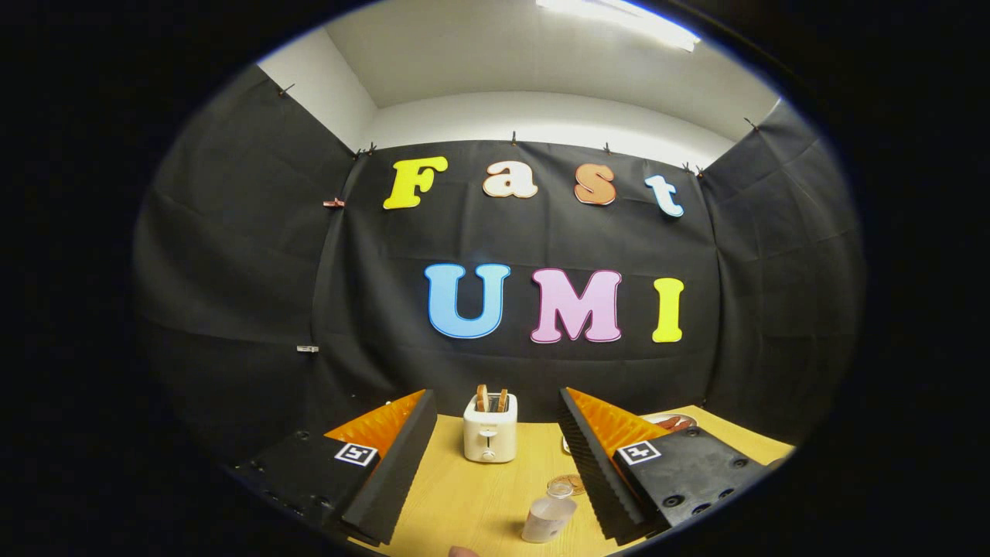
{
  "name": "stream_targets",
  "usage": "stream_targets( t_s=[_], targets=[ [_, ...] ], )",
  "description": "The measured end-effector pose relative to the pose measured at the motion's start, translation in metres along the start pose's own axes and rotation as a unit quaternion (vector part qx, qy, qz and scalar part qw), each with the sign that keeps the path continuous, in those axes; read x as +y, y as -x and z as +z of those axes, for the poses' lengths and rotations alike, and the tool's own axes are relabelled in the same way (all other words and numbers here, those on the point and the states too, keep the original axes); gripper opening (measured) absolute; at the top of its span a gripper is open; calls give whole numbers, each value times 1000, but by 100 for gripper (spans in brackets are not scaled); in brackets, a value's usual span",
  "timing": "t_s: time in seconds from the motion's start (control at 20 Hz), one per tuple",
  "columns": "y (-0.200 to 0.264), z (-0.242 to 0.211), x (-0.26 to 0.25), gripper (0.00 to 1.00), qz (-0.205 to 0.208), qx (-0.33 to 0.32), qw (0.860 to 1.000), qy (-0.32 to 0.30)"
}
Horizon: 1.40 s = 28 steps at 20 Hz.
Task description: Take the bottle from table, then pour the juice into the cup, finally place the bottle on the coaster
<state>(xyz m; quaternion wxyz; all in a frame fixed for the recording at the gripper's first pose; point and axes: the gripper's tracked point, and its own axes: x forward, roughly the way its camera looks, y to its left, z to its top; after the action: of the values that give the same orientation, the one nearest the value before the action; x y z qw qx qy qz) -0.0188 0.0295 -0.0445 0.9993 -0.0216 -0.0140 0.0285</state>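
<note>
My gripper (495,452) is held above the wooden table (472,495) with its fingers wide apart and nothing between them. A small clear bottle (548,516) with a pale cap stands on the table between the fingers, close to the inner face of the right finger (592,464) and well below the tips. Just behind the bottle a round brown coaster (567,484) lies flat, partly hidden by the right finger. The cup is out of sight.
A white toaster (489,429) with two bread slices in it stands at the back of the table, beyond the fingertips. A plate (671,422) with reddish food peeks out behind the right finger. A fingertip of a person (462,551) shows at the table's near edge.
</note>
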Motion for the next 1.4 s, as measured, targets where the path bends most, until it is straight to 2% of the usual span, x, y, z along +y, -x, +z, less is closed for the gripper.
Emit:
stream_targets(
  t_s=[0.1,0.35,0.5,0.75,1.05,1.3,1.4],
  targets=[
    [3,-24,-9,97,-10,8,1000,-18],
    [7,-93,-55,97,-72,23,997,-9],
    [6,-141,-65,99,-74,53,996,12],
    [1,-206,-76,99,-87,80,993,7],
    [-20,-252,-84,99,-92,97,991,6],
    [-34,-269,-81,99,-94,101,990,4],
    [-38,-271,-80,85,-91,112,990,8]
  ],
)
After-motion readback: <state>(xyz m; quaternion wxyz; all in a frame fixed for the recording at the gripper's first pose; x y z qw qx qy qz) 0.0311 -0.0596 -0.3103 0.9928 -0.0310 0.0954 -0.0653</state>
